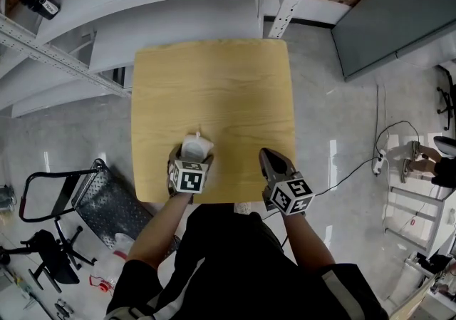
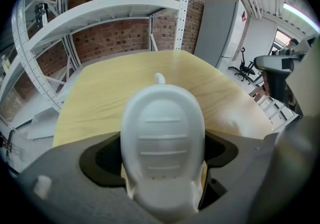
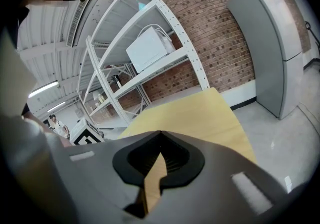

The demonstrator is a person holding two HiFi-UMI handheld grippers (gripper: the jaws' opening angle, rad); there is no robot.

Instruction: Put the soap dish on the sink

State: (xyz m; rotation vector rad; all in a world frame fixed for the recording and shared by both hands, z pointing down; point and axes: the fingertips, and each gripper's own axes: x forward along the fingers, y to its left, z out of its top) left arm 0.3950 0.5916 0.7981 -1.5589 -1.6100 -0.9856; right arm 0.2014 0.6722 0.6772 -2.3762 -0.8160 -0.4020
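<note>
My left arm reaches forward over the table's [image 1: 214, 90] near edge, and the left gripper [image 1: 191, 162] sits low above the wood close to the near left corner. Its jaws pinch the white soap dish [image 1: 197, 146] from both sides. In the left gripper view the dish [image 2: 162, 143] fills the gap, ribbed face toward the camera, its far end sticking out over the wood. My right arm runs alongside, with the right gripper [image 1: 274, 162] at the same near edge, well apart from the left. Its jaws are pressed together at the tips with nothing between them, and only a sliver of table shows through the slit. Ahead of both grippers the tabletop lies bare to its far edge. White shelving [image 1: 178, 5] stands just beyond that edge and along the left, with grey floor [image 1: 335, 119] on the right.
</note>
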